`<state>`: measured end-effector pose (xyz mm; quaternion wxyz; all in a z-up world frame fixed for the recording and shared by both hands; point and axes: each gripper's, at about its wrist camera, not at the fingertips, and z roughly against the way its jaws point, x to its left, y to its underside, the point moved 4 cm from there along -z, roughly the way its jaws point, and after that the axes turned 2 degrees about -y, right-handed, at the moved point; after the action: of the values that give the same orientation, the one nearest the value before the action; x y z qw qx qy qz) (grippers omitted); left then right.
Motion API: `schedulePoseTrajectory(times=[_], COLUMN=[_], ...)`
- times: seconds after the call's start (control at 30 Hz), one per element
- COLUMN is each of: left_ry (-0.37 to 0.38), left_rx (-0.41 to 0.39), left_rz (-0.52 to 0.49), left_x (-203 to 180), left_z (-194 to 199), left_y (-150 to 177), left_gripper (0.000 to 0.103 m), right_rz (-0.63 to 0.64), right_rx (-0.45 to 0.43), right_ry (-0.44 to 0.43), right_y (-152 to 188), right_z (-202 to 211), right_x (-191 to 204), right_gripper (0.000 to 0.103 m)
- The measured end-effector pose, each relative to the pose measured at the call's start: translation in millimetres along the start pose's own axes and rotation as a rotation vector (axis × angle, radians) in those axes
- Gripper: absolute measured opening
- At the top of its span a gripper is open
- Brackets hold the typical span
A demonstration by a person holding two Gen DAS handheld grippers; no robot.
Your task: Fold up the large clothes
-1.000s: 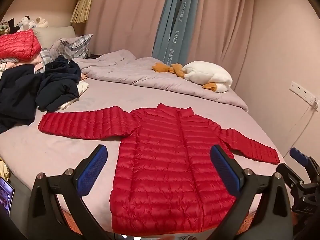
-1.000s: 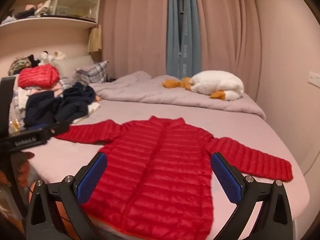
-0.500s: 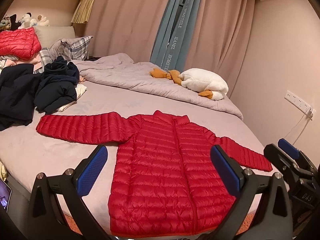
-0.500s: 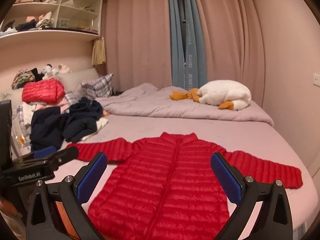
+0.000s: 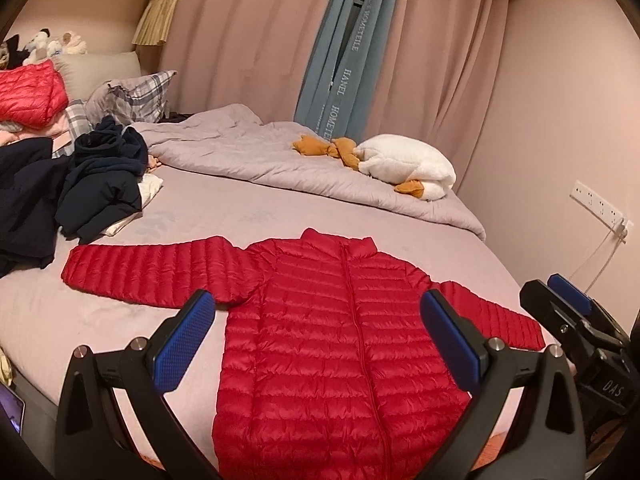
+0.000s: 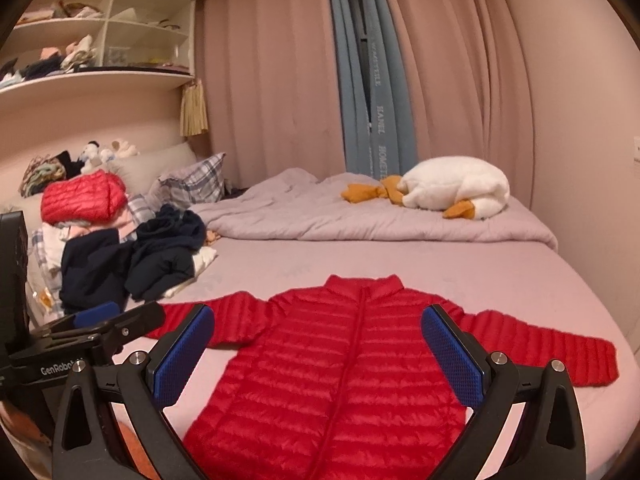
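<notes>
A red puffer jacket (image 5: 340, 332) lies flat and zipped on the bed, front up, collar away from me, both sleeves spread sideways. It also shows in the right wrist view (image 6: 344, 364). My left gripper (image 5: 320, 340) is open and empty, held above the jacket's lower half. My right gripper (image 6: 320, 356) is open and empty, also above the jacket. The right gripper shows at the right edge of the left wrist view (image 5: 576, 312); the left gripper shows at the left of the right wrist view (image 6: 96, 320).
A pile of dark clothes (image 5: 84, 184) and a folded red jacket (image 5: 28, 92) lie at the left. A rumpled grey duvet (image 5: 280, 160) and a white plush goose (image 5: 408, 168) lie at the far side. The wall with a socket strip (image 5: 596, 204) stands at the right.
Both grippers have risen and tilted up, so the jacket sits lower in both views and more of the room shows. The jacket has not moved. Both grippers stay open.
</notes>
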<state>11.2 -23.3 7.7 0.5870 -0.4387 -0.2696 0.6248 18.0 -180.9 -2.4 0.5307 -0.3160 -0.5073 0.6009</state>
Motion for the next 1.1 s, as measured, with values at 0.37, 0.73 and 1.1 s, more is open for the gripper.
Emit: schedulePoseTrajectory(times=[0.37,0.73,1.1], left_ry=[-0.017,-0.014,0.001], left_rx=[0.025,0.085,0.127], left_rz=[0.017,0.04,0.02], left_x=[5,15,11], left_z=[-28,-57,-74], left_y=[-16,-17,-12], left_gripper=[0.102,0.102,0.102], right_rz=[-0.012,-0.069,-0.076], right_rx=[0.066,0.142,0.181], right_ry=[0.026,0.089,0.117], right_y=[-9,-5,0], right_z=[-26,-52,-61], right_x=[-16,-35,-41], right_gripper=[0.102,0.102,0.102])
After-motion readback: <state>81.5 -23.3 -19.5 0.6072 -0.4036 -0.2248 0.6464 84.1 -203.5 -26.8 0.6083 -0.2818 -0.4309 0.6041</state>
